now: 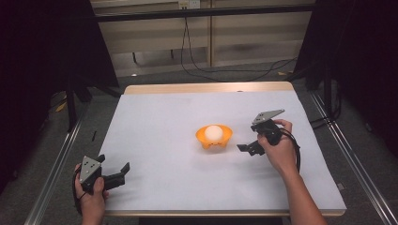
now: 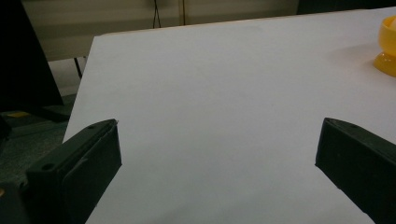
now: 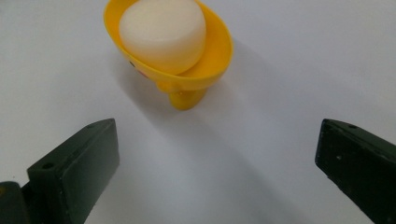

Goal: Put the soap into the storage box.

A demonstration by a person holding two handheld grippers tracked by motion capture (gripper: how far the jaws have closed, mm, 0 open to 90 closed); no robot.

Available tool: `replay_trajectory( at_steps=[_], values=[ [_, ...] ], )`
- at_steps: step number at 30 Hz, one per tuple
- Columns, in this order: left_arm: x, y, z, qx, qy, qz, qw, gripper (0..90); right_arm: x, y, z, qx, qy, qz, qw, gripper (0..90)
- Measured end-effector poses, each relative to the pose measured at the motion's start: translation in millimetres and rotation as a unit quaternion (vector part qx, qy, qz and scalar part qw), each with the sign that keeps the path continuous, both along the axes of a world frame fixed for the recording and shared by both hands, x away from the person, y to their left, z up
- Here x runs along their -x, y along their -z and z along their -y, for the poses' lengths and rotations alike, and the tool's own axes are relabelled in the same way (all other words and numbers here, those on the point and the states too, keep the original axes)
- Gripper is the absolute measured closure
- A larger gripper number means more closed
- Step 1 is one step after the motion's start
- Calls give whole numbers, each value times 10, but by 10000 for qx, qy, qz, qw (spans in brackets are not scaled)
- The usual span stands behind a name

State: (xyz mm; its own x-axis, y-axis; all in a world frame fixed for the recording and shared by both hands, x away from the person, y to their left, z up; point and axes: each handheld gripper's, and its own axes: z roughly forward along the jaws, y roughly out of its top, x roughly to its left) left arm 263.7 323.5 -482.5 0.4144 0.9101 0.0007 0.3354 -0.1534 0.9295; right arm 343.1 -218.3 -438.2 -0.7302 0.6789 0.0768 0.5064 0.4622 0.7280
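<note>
Item: white egg [image 1: 214,131] seated in yellow egg cup [image 1: 214,138], mid-counter [image 1: 155,117]. Right gripper [image 1: 246,148], jaws wide and empty, just beside it, nearer; left gripper [image 1: 123,170] likewise wide, well apart.

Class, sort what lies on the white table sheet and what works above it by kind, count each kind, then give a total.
Yellow plastic footed cup: 1
White rounded egg-like piece inside it: 1
Black two-jaw grippers, left gripper, right gripper: 2
Total: 4
</note>
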Motion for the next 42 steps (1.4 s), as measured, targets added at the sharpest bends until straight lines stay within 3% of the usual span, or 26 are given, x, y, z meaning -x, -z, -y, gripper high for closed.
replay_trajectory(
  at_steps=[42],
  values=[
    [1,0,4,-32,-33,5,10000,0,470,225,604,-114,467,33,9988,0]
  ],
)
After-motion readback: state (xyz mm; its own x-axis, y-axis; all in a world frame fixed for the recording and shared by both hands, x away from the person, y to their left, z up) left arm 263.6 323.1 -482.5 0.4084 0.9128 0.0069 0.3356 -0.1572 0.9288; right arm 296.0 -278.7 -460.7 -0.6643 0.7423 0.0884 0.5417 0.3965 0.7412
